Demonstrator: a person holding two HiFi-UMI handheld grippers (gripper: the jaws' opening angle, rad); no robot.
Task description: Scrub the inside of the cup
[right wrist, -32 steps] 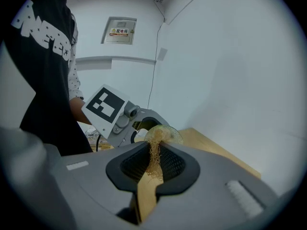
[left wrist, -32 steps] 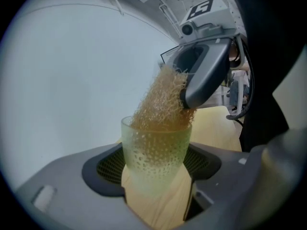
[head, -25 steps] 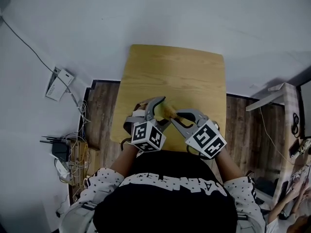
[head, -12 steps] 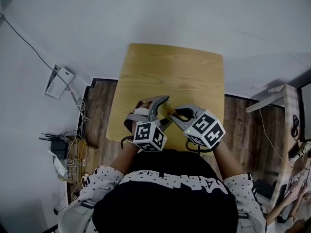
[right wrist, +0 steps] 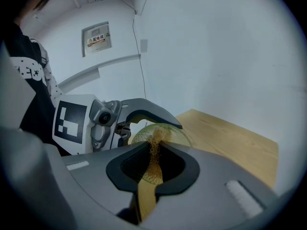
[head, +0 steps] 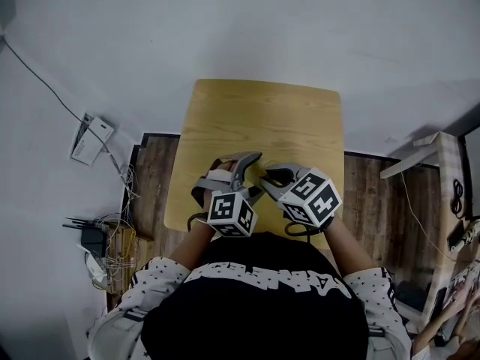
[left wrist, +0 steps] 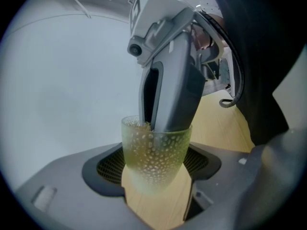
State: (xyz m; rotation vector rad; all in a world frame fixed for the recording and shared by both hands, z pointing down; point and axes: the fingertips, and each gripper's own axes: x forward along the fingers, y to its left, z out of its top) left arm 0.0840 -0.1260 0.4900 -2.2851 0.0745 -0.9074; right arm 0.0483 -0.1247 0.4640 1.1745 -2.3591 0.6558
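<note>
Lettering in white runs across the person's black shirt (head: 255, 306), seen upside down from the head view and too distorted to read. Just beyond it, each gripper carries a cube of black-and-white square markers. The left gripper (head: 253, 175) is clamped on the sides of the cup (left wrist: 154, 152), a translucent yellow-green tumbler with a dimpled wall. The cup's long axis runs along the left jaws, its narrower base toward that gripper's camera and its mouth turned away, toward the right gripper (head: 268, 180). The right jaws are pinched together on a golden mesh scrubber (right wrist: 154, 153), and their tips reach down into the cup's mouth, the mesh lying against the inner wall. Cup and both grippers sit over the near part of the light wooden table (head: 262, 118); whether the cup touches the top cannot be told. Farther off, the right gripper view shows a white wall with a small panel sign (right wrist: 98, 37) bearing a red and yellow label, its characters too small to read.
</note>
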